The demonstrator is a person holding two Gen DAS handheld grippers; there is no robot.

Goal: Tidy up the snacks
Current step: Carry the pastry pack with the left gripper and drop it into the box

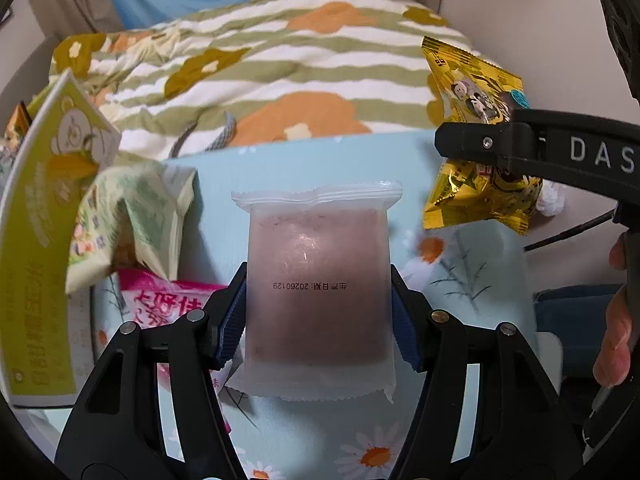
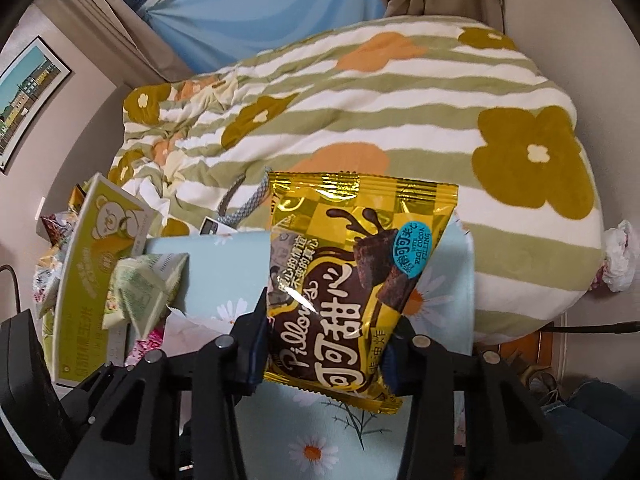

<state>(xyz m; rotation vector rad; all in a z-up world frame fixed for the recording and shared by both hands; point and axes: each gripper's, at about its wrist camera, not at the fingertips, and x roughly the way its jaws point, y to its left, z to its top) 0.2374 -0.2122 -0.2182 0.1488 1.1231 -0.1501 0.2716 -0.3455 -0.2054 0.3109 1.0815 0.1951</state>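
My left gripper (image 1: 318, 312) is shut on a frosted clear packet with a brownish-pink cake inside (image 1: 318, 280), held above the light-blue daisy cloth (image 1: 460, 280). My right gripper (image 2: 324, 348) is shut on a gold Pillows cocoa snack bag (image 2: 344, 280), held upright above the same cloth (image 2: 224, 264). In the left wrist view the right gripper's finger (image 1: 520, 148) and the gold bag (image 1: 476, 92) show at the upper right. A green-yellow bear box (image 1: 44, 240) stands at the left, with a pale green packet (image 1: 132, 216) leaning out of it and a pink packet (image 1: 168, 304) beside it.
A striped flower-print quilt (image 2: 380, 112) lies piled behind the cloth. The box (image 2: 88, 272) and green packet (image 2: 140, 292) sit at left in the right wrist view, with more snack packets (image 2: 52, 220) behind. A black cable (image 2: 592, 326) runs at right. A hand (image 1: 616, 320) is at right.
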